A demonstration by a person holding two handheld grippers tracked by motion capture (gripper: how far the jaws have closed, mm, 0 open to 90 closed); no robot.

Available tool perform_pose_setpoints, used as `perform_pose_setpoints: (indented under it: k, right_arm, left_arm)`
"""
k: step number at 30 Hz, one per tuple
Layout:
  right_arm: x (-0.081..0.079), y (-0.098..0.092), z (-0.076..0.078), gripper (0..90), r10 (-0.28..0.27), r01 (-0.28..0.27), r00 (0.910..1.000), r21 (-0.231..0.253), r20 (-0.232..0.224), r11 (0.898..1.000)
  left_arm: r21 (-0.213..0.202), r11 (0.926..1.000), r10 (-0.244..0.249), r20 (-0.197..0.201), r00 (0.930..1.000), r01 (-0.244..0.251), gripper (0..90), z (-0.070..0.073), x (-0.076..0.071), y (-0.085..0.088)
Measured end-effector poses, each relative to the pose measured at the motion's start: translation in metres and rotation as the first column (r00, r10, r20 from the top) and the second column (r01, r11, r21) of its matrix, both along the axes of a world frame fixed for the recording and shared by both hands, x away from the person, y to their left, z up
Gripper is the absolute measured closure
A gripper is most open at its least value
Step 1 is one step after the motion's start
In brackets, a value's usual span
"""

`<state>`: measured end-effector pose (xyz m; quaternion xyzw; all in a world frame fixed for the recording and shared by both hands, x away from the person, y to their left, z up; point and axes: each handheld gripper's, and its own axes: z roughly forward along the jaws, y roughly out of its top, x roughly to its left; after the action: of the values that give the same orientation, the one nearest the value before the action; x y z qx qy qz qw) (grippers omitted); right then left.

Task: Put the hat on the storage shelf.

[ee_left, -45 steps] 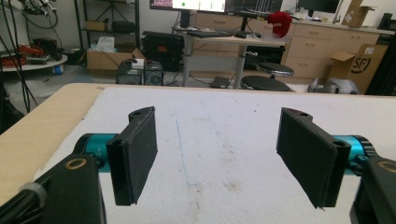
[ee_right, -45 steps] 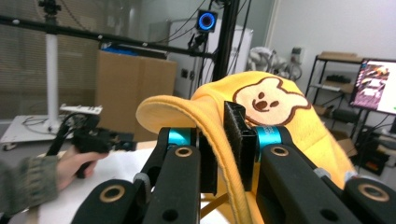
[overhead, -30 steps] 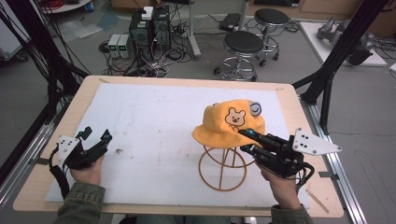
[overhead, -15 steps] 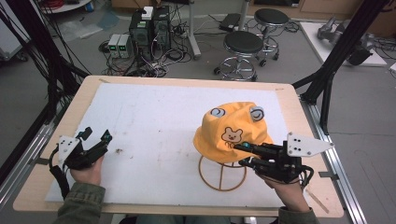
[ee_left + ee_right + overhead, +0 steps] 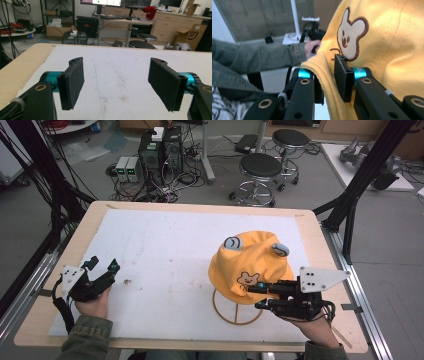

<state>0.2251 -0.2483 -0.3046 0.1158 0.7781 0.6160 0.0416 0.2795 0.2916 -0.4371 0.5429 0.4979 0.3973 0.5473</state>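
The yellow hat (image 5: 252, 262) sits on its wire stand (image 5: 239, 309) at four o'clock on the counter (image 5: 165, 240), its brim between the right gripper (image 5: 256, 297) fingers, which have just been easing apart, while the left gripper (image 5: 102, 270) rests wide open and empty at eight o'clock.

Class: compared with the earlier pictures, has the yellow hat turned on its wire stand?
Yes. The yellow hat has turned: its bear patch has swung toward the near table edge.

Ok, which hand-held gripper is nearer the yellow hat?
Right. The right hand-held gripper has the brim of the yellow hat between its jaws; the left hand-held gripper sits open, far across the table.
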Motion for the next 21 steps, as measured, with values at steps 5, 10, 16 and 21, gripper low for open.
perform_pose_setpoints:
  k: [5,10,16,21]
  right_arm:
    - [-0.0014,0.0007,-0.0005,76.4,0.006,-0.006,1.0,-0.021,0.006,1.0]
    - [-0.0016,-0.0003,-0.0009,72.5,0.009,-0.009,0.9997,0.002,0.022,1.0]
    - [-0.0055,-0.0014,0.0006,66.6,-0.011,0.01,0.9979,0.016,0.065,1.0]
    - [-0.0078,-0.0043,0.002,55.2,-0.025,0.021,0.9958,0.046,0.088,0.999]
  left_arm:
    - [-0.001,1.0,0.0,0.001,1.0,0.0,29.2,0.0001,-0.0001,0.0]
    - [-0.003,1.0,0.001,0.001,1.0,-0.001,29.1,0.0,0.0001,0.0003]
    - [-0.007,1.0,0.003,0.0,1.0,-0.003,29.2,0.0,0.0003,0.001]
    - [-0.01,0.9999,0.007,0.0,1.0,-0.007,29.2,0.0,0.0002,0.0018]
